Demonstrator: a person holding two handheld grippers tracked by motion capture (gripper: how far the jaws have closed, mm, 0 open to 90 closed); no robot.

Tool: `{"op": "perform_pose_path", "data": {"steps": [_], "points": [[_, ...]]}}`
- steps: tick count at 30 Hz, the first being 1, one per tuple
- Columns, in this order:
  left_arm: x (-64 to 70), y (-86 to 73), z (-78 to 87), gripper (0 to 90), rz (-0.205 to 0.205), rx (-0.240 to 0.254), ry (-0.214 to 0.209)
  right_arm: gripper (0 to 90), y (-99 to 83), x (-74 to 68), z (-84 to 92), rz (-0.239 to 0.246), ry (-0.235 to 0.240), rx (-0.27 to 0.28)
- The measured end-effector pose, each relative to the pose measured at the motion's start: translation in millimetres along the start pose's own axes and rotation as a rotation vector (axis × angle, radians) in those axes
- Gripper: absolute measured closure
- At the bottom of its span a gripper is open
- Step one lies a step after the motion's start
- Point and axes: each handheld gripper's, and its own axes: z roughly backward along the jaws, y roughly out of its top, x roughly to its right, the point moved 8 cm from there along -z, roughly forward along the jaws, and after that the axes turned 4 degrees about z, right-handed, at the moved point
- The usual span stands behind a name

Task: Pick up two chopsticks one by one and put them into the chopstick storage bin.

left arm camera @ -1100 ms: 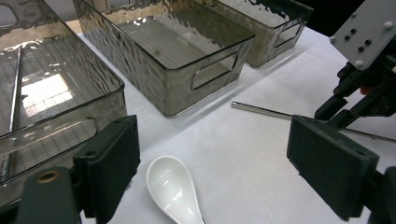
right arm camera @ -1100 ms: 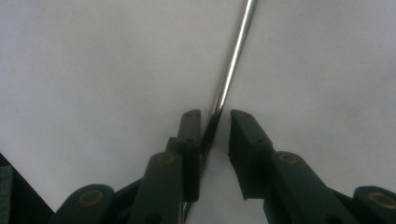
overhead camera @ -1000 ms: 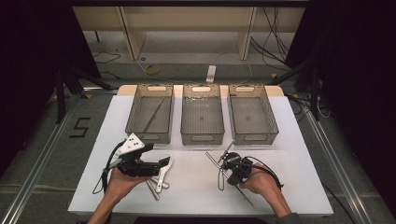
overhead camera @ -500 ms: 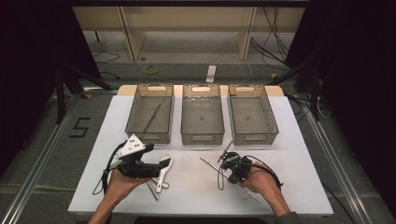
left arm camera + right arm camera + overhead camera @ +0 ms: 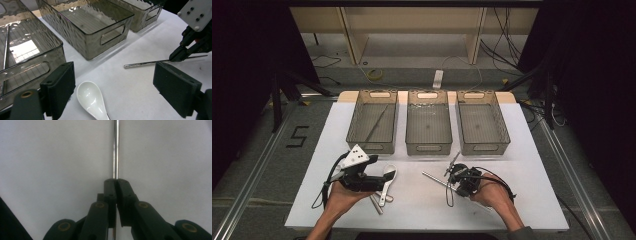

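My right gripper point(image 5: 451, 181) point(image 5: 116, 182) is at the front right of the white table, shut on a thin metal rod point(image 5: 432, 177) point(image 5: 116, 150). The rod sticks out to the left, low over the table. In the left gripper view the rod point(image 5: 145, 64) lies level, with the right gripper point(image 5: 175, 56) pinching one end. My left gripper point(image 5: 379, 179) point(image 5: 117, 85) is at the front left, open, its jaws wide apart over a white ceramic spoon point(image 5: 388, 175) point(image 5: 90, 98) that lies on the table.
Three translucent grey bins stand in a row at the back: left point(image 5: 357, 145), middle point(image 5: 428, 146), right point(image 5: 484, 146). The left bin holds a metal rod point(image 5: 374, 124) point(image 5: 6, 45). More utensils point(image 5: 376, 202) lie by the left hand. The table's front edge is close.
The free end of the rod has swung out to the left of the right gripper. Both hands have stayed where they were.
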Motion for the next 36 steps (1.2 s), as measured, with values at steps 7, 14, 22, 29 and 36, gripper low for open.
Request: {"op": "perform_pose_path", "data": {"steps": [7,14,22,29,36], "points": [[3.6,-1.9,-2.6,18.0,-0.012,-0.017,-0.013,87.0,1.1,-1.9,14.5,0.023,-0.006,0.031],[11.4,-3.0,-7.9,18.1,-0.041,-0.04,-0.042,87.1,2.8,-3.0,26.9,0.041,-0.016,0.067],[31.1,-10.8,-26.1,17.6,-0.163,-0.147,-0.104,87.0,8.6,-14.7,38.0,0.081,-0.011,0.089],[52.2,-16.2,-41.7,18.8,-0.314,-0.233,-0.155,87.0,14.1,-28.5,43.8,0.145,0.001,0.094],[67.1,-26.5,-57.6,19.2,-0.415,-0.321,-0.176,87.0,18.1,-39.7,47.9,0.181,0.011,0.099]]}}
